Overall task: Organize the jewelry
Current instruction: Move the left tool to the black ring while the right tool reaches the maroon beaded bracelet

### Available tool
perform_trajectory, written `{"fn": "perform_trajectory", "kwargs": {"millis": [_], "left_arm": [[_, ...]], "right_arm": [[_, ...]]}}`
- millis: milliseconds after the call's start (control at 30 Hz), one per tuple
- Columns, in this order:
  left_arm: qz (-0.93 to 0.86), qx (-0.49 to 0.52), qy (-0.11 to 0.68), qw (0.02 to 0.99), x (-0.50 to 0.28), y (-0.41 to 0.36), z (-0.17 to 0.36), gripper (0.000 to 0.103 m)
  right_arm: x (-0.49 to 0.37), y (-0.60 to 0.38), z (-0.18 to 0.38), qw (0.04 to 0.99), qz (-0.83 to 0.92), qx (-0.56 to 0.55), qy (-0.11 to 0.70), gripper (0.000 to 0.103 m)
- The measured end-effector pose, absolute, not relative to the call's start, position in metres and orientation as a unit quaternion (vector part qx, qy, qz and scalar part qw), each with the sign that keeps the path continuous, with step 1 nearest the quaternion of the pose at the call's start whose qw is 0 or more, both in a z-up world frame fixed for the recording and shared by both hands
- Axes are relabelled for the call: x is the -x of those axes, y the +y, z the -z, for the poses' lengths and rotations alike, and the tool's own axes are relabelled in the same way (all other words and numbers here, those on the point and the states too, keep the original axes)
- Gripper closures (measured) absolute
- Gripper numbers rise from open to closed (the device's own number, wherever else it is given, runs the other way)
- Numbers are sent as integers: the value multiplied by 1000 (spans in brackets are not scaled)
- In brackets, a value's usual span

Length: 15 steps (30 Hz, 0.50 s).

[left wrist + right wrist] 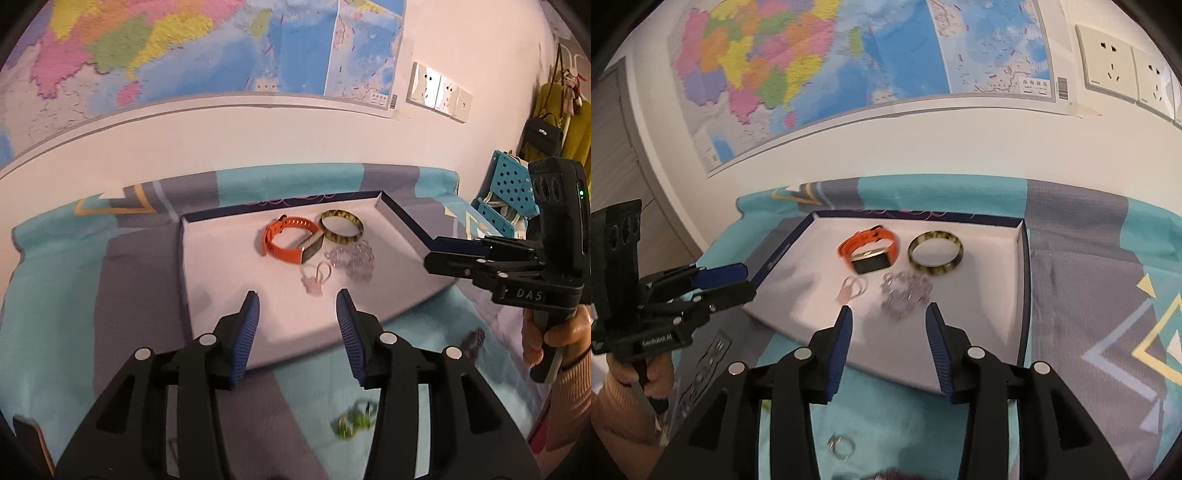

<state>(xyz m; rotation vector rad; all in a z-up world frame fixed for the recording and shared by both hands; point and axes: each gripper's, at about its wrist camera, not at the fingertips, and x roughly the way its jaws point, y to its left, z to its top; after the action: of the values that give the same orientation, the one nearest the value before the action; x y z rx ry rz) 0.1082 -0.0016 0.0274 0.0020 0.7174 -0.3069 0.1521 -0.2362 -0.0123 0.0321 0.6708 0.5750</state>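
Here, a shallow white tray [207, 258] with dark rims lies on the patterned cloth [55, 295]. Inside it sit an orange watch [288, 242], a mottled bangle [341, 227] just beside the watch, a clear bead bracelet [351, 260] and a small pink ring [316, 280]. The left gripper [297, 314] and right gripper [888, 325] hang partly open and empty over the tray's near edge, the jewelry beyond their tips.
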Motion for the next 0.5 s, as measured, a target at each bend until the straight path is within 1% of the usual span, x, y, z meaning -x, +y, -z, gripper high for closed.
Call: {"fn": "perform_trajectory", "kwargs": {"millis": [267, 400, 500], "left_arm": [[145, 7, 357, 923, -69, 11, -14, 57], [142, 8, 370, 918, -55, 16, -3, 56], [137, 14, 378, 916, -44, 19, 5, 54]], "right_arm": [[-113, -254, 32, 903, -264, -6, 340, 57], [-96, -266, 50, 898, -254, -19, 358, 57], [-81, -267, 56, 896, -258, -17, 362, 57]]}}
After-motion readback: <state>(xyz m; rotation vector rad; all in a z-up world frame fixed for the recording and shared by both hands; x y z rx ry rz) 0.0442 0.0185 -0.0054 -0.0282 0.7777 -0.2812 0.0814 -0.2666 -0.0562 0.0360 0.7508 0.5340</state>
